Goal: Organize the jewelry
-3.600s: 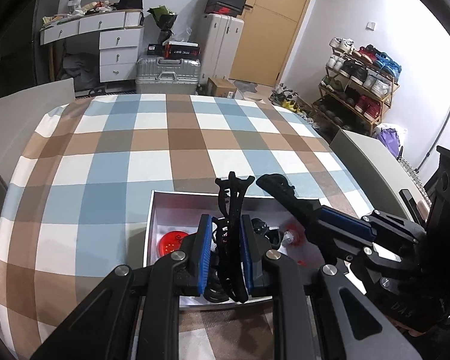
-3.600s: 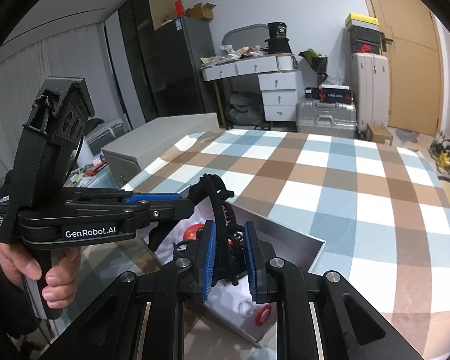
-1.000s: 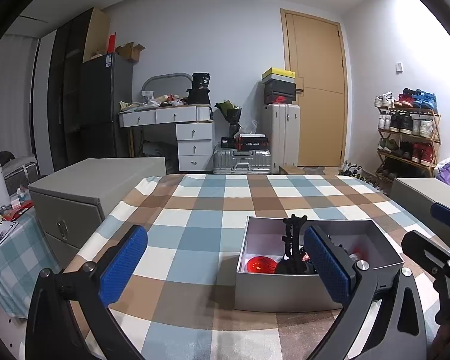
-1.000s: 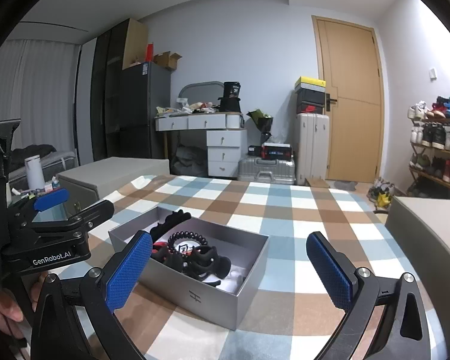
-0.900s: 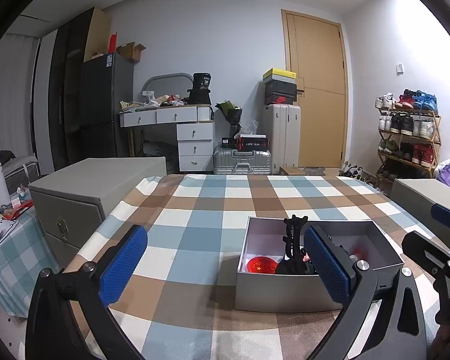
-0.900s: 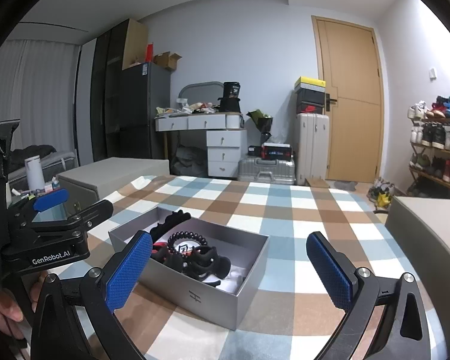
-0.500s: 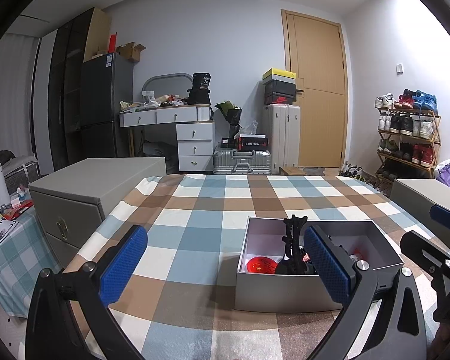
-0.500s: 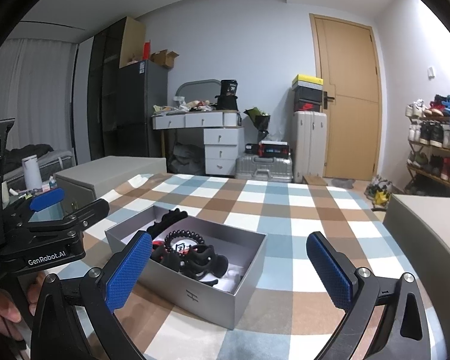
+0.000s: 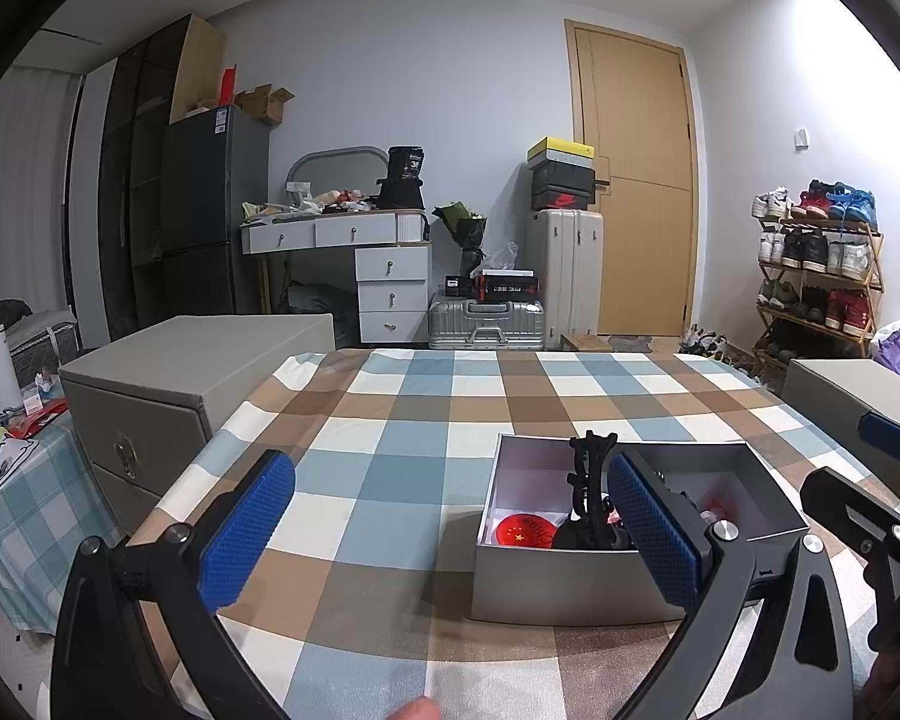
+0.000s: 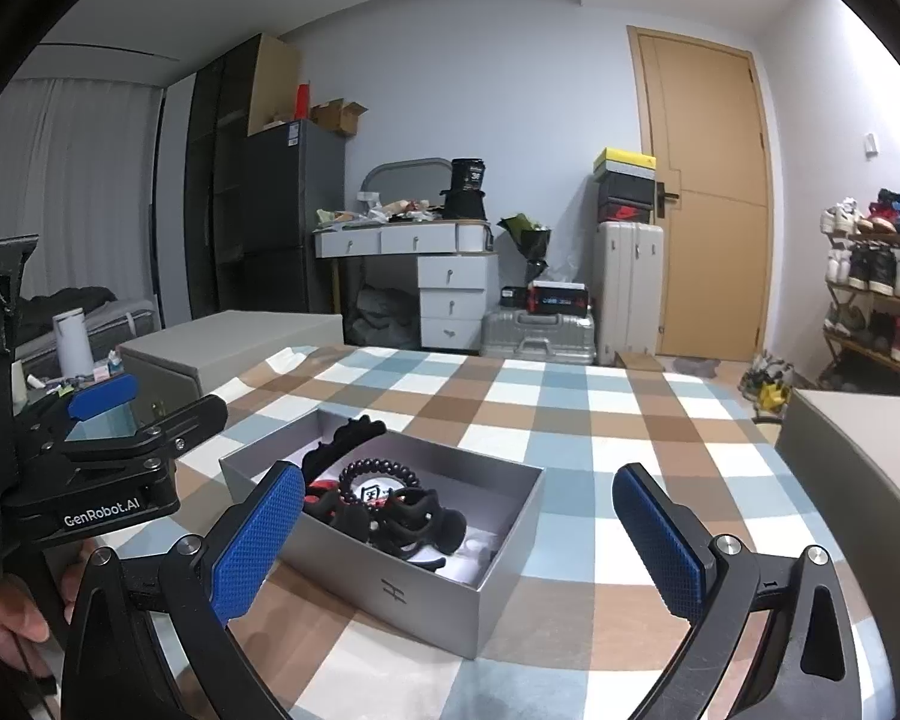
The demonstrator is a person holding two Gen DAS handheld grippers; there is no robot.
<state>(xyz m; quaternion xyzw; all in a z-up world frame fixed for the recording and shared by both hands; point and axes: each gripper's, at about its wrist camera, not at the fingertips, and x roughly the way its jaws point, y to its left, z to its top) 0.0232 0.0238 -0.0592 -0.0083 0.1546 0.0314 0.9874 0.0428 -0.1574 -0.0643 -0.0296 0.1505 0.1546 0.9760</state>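
An open grey box (image 9: 570,585) sits on the checked tablecloth (image 9: 390,456). Inside it a black hair claw (image 9: 588,480) stands upright beside a red disc (image 9: 525,531). The right wrist view shows the same box (image 10: 390,582) holding a black bead bracelet (image 10: 381,474) and black claw clips (image 10: 414,519). My left gripper (image 9: 450,480) is open and empty, just short of the box's left front corner. My right gripper (image 10: 459,492) is also open and empty, in front of the box. A hand (image 10: 6,624) holds the left gripper's handle (image 10: 90,516).
A grey cabinet (image 9: 168,384) stands off the table's left edge and another (image 9: 858,390) off the right. Beyond the table are a desk with drawers (image 9: 390,276), suitcases (image 9: 486,324), a shoe rack (image 9: 822,276) and a door (image 9: 636,192).
Earlier both grippers were shut on black hair claws over the box. Now both are open and drawn back, and the claws lie in the box. Little has moved in the last second.
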